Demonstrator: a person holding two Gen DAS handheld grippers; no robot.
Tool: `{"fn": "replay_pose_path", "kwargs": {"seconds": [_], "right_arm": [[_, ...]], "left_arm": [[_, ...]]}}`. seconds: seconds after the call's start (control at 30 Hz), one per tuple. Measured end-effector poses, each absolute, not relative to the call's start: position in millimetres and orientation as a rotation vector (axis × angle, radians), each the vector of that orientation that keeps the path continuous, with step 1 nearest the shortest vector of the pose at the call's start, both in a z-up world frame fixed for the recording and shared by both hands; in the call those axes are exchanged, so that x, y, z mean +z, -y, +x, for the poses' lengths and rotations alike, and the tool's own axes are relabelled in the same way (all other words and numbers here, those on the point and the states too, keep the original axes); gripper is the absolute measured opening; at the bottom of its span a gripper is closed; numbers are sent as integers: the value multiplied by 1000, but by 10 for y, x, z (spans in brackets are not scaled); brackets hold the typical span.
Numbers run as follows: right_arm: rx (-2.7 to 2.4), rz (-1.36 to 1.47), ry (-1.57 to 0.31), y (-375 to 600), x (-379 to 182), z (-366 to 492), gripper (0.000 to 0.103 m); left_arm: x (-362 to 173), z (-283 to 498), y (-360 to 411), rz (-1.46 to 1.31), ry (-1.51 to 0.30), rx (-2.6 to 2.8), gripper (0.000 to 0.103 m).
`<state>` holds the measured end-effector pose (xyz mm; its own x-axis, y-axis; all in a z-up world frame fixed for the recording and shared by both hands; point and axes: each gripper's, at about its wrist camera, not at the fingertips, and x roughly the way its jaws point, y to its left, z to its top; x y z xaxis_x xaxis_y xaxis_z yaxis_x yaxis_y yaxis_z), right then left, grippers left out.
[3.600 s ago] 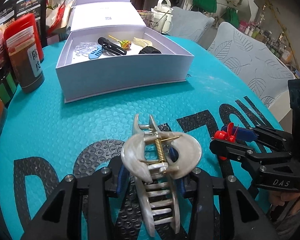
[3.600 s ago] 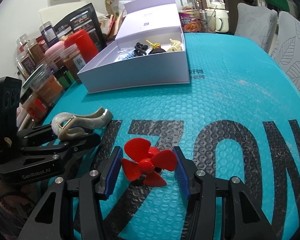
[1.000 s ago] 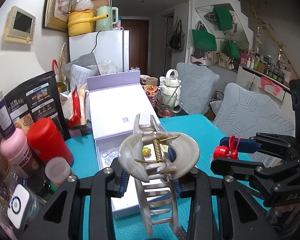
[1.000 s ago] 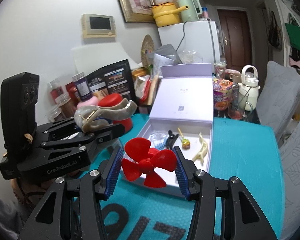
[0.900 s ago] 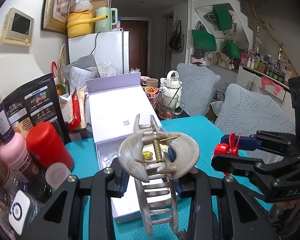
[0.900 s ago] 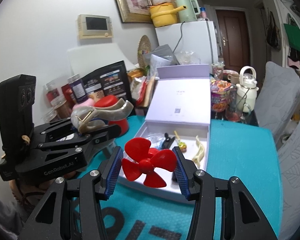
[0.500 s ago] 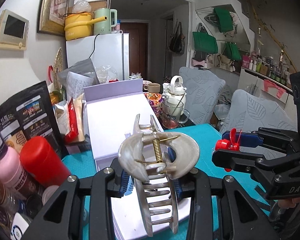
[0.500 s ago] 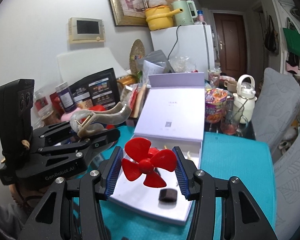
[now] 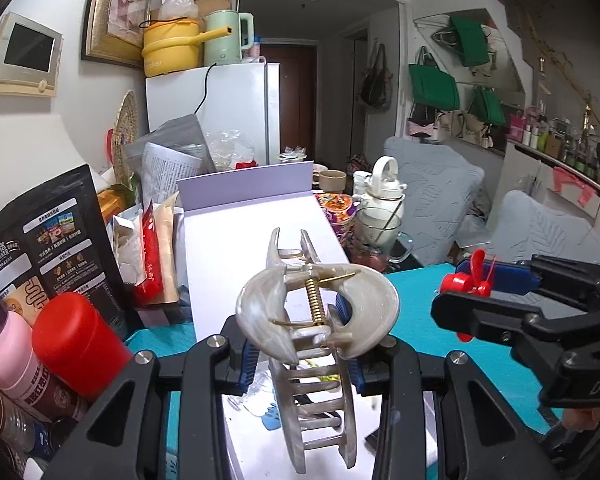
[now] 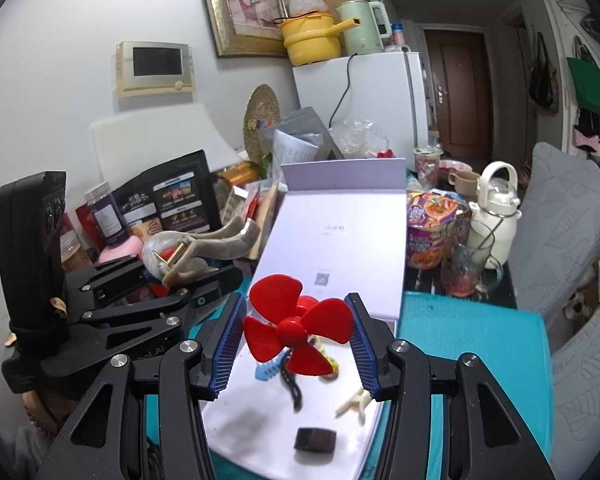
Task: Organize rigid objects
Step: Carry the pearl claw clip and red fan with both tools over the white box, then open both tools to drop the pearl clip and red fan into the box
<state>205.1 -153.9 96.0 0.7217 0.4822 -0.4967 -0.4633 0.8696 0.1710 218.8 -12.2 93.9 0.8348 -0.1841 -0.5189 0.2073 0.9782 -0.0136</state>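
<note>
In the left wrist view my left gripper (image 9: 300, 356) is shut on a pearl-grey hair claw clip (image 9: 316, 312), teeth toward the camera. It hangs over the open white box (image 9: 256, 444), whose lid (image 9: 252, 240) stands up behind. My right gripper (image 10: 296, 344) is shut on a red propeller (image 10: 296, 328), also above the box floor (image 10: 340, 424). Each gripper shows in the other's view: the right gripper (image 9: 484, 292) and the left gripper (image 10: 188, 280). Inside the box lie a blue comb (image 10: 266, 372), a black clip (image 10: 292, 390), a cream clip (image 10: 354, 404) and a dark block (image 10: 315, 440).
A red-capped jar (image 9: 76, 340), a pink bottle (image 9: 8, 356) and a black pouch (image 9: 48, 240) crowd the box's left side. A noodle cup (image 10: 432, 232), a white kettle (image 10: 498, 216) and a glass mug (image 10: 464, 276) stand behind right. Teal table (image 10: 472, 360) lies to the right.
Both grippers have travelled forward side by side, from in front of the box to above its floor. The lid looms closer. The clip and the propeller stay gripped.
</note>
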Motion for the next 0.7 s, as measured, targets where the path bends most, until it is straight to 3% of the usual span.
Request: {"fn": "replay_pose_path", "kwargs": {"seconds": [0.7], "right_arm": [[530, -2, -683, 1427, 398, 2614, 50]], "left_arm": [[328, 2715, 43, 59, -725, -168, 35]]}}
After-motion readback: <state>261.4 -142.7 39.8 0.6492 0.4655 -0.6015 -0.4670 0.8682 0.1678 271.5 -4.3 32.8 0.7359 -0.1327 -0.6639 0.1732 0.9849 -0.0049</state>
